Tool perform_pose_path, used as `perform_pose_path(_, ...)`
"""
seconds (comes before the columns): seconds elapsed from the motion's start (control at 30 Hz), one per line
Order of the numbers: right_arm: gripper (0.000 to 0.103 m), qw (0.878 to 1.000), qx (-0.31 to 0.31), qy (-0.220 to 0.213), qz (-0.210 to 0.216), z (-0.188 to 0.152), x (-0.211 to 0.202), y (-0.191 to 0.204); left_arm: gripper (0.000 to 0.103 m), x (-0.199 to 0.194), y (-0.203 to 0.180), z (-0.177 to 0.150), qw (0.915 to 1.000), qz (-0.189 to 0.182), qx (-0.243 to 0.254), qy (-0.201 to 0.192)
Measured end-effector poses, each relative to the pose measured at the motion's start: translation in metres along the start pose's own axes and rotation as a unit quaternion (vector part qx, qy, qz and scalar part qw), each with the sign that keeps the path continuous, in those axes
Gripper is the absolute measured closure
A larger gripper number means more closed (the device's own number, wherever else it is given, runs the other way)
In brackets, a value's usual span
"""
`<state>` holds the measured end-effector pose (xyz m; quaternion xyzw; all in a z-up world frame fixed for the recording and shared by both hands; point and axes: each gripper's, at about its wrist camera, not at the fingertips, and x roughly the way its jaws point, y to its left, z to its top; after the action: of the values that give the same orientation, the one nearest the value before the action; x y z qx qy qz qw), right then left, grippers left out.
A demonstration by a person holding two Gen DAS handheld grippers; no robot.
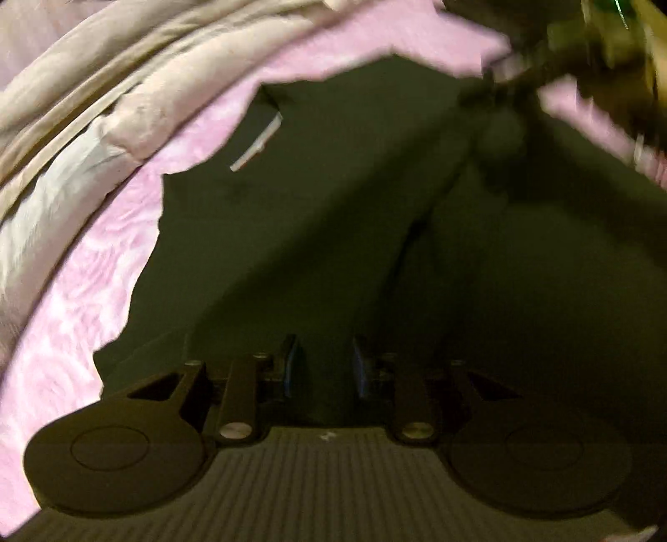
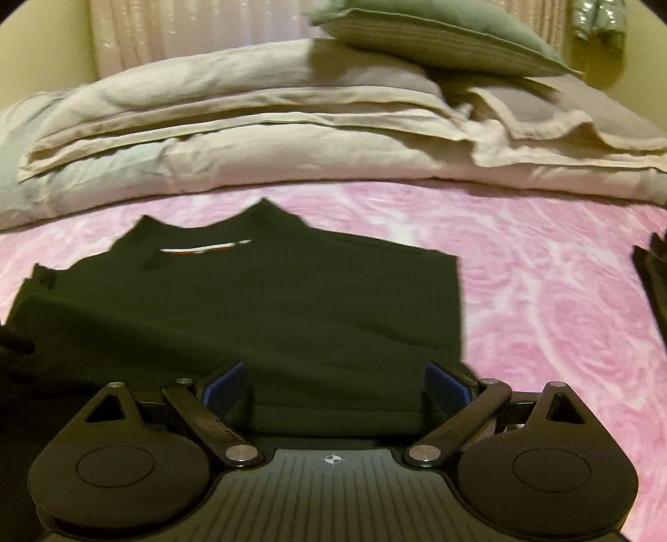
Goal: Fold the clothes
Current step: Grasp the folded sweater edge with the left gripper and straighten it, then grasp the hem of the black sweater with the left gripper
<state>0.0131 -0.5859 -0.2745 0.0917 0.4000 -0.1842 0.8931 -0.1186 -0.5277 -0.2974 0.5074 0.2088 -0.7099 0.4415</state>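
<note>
Dark garment spread on pink bed, both grippers over its near edge

Dark green-black fabric garment [image 2: 258, 300] lies flat on the pink swirl-patterned bedspread [image 2: 562, 292], filling the centre of the right wrist view. Its neckline points toward twelve o'clock, and a thin white-and-red label strip [image 2: 204, 249] shows just inside the collar. The side toward three o'clock ends in a straight vertical fold line; the side toward nine o'clock runs out of frame in shadow.

The right gripper [image 2: 333, 385] sits at six o'clock, low over the garment's near hem. Its blue-padded fingers [image 2: 223, 385] are spread wide, with the hem lying between them; nothing is clamped.

In the left wrist view the same dark garment [image 1: 333, 250] covers most of the picture, with the label strip [image 1: 256, 144] toward eleven o'clock and the pink bedspread [image 1: 75, 333] curving round from seven to one o'clock. The left gripper [image 1: 325, 367] is at six o'clock, its blue pads [image 1: 290, 367] parted by a moderate gap with dark cloth showing between them. Whether cloth is actually pinched cannot be told; the frame is dim and blurred. A blurred dark shape toward one o'clock cannot be made out.

Beyond the garment, at twelve o'clock, a stack of folded beige quilts [image 2: 250, 137] rests on the bed, with a grey-green cushion [image 2: 437, 37] on top.
</note>
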Motion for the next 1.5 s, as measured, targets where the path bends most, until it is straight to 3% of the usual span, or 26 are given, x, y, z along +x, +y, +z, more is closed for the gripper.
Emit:
perform_pose_path(0.07,0.008,1.000,-0.003,0.002,-0.009,-0.001,-0.004,-0.009,0.081,0.009,-0.006,0.000,0.9993,0.014,0.030,0.018)
perform_pose_path(0.13,0.008,1.000,-0.001,0.010,-0.020,-0.006,-0.008,-0.016,0.103,0.007,-0.008,0.003,0.9989,0.006,0.041,0.022)
perform_pose_path(0.3,0.008,0.999,0.024,0.017,-0.037,-0.012,-0.015,-0.028,0.103,-0.020,-0.004,-0.005,0.9985,-0.043,0.027,0.021)
perform_pose_path(0.4,0.008,1.000,0.016,0.012,-0.019,-0.008,-0.016,-0.019,0.103,-0.027,-0.010,-0.008,0.9983,-0.036,0.043,0.015)
perform_pose_path(0.47,0.008,1.000,0.002,0.007,0.000,-0.005,-0.014,-0.006,0.099,-0.026,-0.015,-0.006,0.9984,-0.026,0.049,0.010)
perform_pose_path(0.53,0.008,1.000,-0.004,0.004,0.011,-0.003,-0.011,0.004,0.080,-0.021,-0.020,-0.004,0.9981,-0.021,0.058,0.009)
perform_pose_path(0.57,0.008,1.000,-0.001,0.004,0.013,-0.002,-0.008,0.007,0.079,-0.016,-0.024,-0.004,0.9975,-0.022,0.066,0.014)
perform_pose_path(0.6,0.008,1.000,0.002,0.005,0.015,-0.001,-0.007,0.009,0.084,-0.009,-0.026,-0.004,0.9967,-0.027,0.073,0.024)
perform_pose_path(0.63,0.008,1.000,0.005,0.006,0.018,0.000,-0.005,0.010,0.098,-0.004,-0.029,-0.006,0.9956,-0.032,0.081,0.033)
perform_pose_path(0.8,0.008,1.000,0.010,0.001,0.014,0.009,-0.003,0.003,0.103,-0.019,-0.033,-0.012,0.9933,-0.061,0.087,0.045)
perform_pose_path(0.93,0.008,1.000,0.019,0.003,0.019,0.020,0.007,-0.002,0.098,-0.037,-0.023,-0.025,0.9943,-0.081,0.050,0.048)
perform_pose_path(1.07,0.008,0.998,-0.003,0.010,0.055,0.027,0.020,0.017,0.096,-0.059,0.019,-0.030,0.9938,-0.082,-0.075,0.005)
perform_pose_path(1.23,0.008,0.993,-0.047,0.081,0.077,0.011,0.049,0.041,0.081,-0.035,0.071,-0.016,0.9843,-0.051,-0.168,-0.023)
perform_pose_path(1.37,0.008,0.988,-0.052,0.117,0.083,-0.001,0.053,0.041,0.081,0.011,0.082,-0.005,0.9822,-0.070,-0.173,0.023)
perform_pose_path(1.5,0.008,0.993,0.011,0.097,0.072,0.010,0.054,0.011,0.083,0.020,0.082,0.000,0.9855,-0.064,-0.154,0.030)
